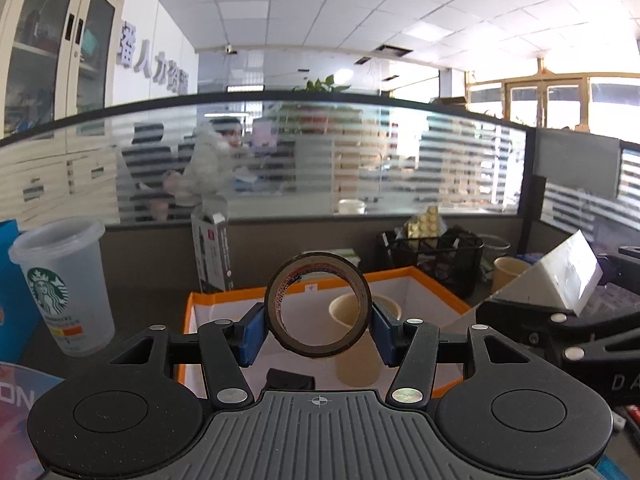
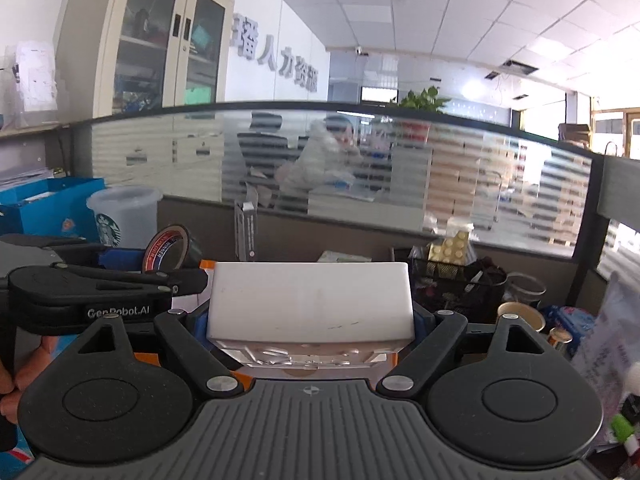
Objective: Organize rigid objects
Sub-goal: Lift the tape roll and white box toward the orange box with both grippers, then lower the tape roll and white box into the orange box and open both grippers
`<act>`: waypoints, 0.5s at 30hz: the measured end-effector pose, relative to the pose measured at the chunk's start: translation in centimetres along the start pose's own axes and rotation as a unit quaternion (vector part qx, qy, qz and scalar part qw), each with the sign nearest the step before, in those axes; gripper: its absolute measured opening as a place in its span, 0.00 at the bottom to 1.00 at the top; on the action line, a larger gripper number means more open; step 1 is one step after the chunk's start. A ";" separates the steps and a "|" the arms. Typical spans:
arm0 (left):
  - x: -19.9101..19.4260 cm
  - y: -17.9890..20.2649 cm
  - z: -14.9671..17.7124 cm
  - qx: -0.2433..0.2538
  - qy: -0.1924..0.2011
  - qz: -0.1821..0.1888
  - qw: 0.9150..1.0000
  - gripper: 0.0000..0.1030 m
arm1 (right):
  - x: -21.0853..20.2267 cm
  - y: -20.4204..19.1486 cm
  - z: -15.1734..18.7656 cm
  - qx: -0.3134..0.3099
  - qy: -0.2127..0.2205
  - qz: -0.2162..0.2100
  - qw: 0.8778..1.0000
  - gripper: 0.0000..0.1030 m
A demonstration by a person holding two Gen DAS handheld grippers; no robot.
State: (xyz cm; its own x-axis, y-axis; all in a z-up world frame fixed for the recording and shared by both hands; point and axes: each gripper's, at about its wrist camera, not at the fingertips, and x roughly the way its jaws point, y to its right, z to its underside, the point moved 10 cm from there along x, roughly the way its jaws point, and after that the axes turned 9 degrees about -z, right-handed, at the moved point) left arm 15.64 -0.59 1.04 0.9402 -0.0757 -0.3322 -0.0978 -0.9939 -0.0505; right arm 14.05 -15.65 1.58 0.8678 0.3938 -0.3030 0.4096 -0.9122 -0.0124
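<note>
My left gripper is shut on a brown tape roll, held upright above an orange-rimmed white box. A cream paper cup stands inside that box, below and behind the roll. My right gripper is shut on a white rectangular block with a clear base; its pads are mostly hidden by the block. The block also shows at the right of the left wrist view. The tape roll and left gripper show at the left of the right wrist view.
A frosted Starbucks cup and a blue box stand at the left. A narrow carton stands behind the box. A black mesh basket and paper cups sit at the right, before a glass partition.
</note>
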 end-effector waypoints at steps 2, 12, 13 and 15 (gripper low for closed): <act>0.8 -0.1 0.0 0.000 -0.005 -0.002 1.000 0.51 | 0.9 0.5 0.1 0.003 -0.004 0.000 1.000 0.81; 4.4 -0.9 -0.1 0.000 -0.025 -0.013 1.000 0.51 | 4.5 1.6 0.0 0.005 -0.019 0.003 1.000 0.81; 4.7 -1.0 -0.1 0.000 -0.027 -0.014 1.000 0.51 | 4.9 1.7 0.0 0.005 -0.020 0.003 1.000 0.81; 5.7 -1.1 0.0 0.002 -0.033 -0.014 0.999 0.51 | 5.5 1.9 0.0 0.005 -0.023 0.002 1.000 0.81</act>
State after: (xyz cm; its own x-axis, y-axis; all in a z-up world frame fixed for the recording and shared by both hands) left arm 21.12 0.07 -0.77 0.9192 -0.0424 -0.3914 -0.0730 -0.9953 -0.0636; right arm 19.56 -15.24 -0.08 0.8551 0.3850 -0.3472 0.4037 -0.9147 -0.0198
